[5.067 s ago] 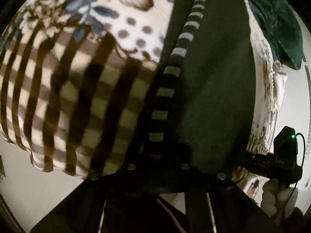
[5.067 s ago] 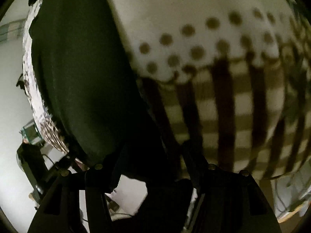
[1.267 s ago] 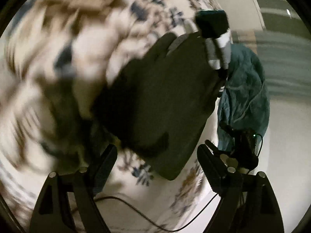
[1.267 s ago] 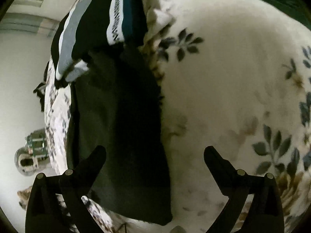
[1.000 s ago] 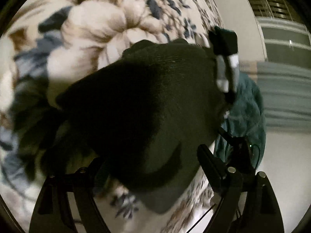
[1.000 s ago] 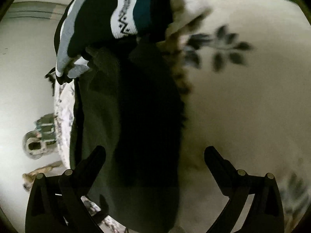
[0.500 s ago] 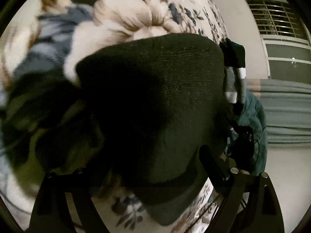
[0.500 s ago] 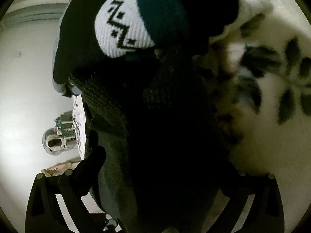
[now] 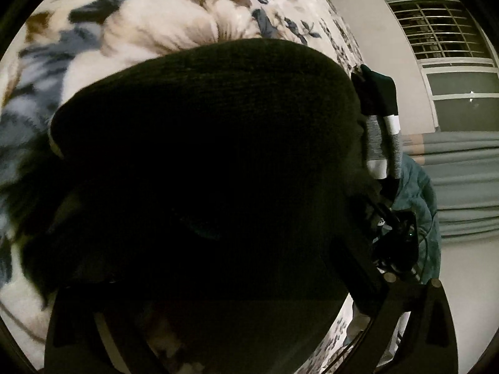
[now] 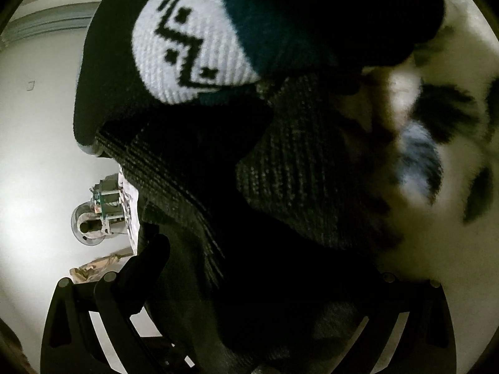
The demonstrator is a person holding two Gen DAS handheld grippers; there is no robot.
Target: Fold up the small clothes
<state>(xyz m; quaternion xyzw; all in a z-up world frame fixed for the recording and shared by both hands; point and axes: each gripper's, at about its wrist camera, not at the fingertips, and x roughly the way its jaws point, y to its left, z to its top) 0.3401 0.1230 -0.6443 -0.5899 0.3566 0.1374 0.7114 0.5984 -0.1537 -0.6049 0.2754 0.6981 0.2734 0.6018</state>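
Note:
A dark knit garment (image 9: 202, 162) lies on a floral blanket (image 9: 156, 31) and fills the left wrist view. My left gripper (image 9: 218, 268) is open, its jaws spread wide around the garment's near edge. In the right wrist view the same dark ribbed garment (image 10: 296, 168) lies close, under a patterned black, white and teal knit piece (image 10: 193, 50). My right gripper (image 10: 265, 268) is open, its left finger (image 10: 149, 265) beside the garment's edge; the right finger is in shadow.
The patterned knit piece (image 9: 379, 118) shows beyond the dark garment in the left wrist view, with a teal cloth (image 9: 418, 205) and a window (image 9: 443, 31) behind. The floral blanket (image 10: 436, 124) lies right of the right gripper. A small device (image 10: 103, 208) stands by the wall.
Both grippers have moved down and in close to the dark garment, which now fills both views. Both have stayed open.

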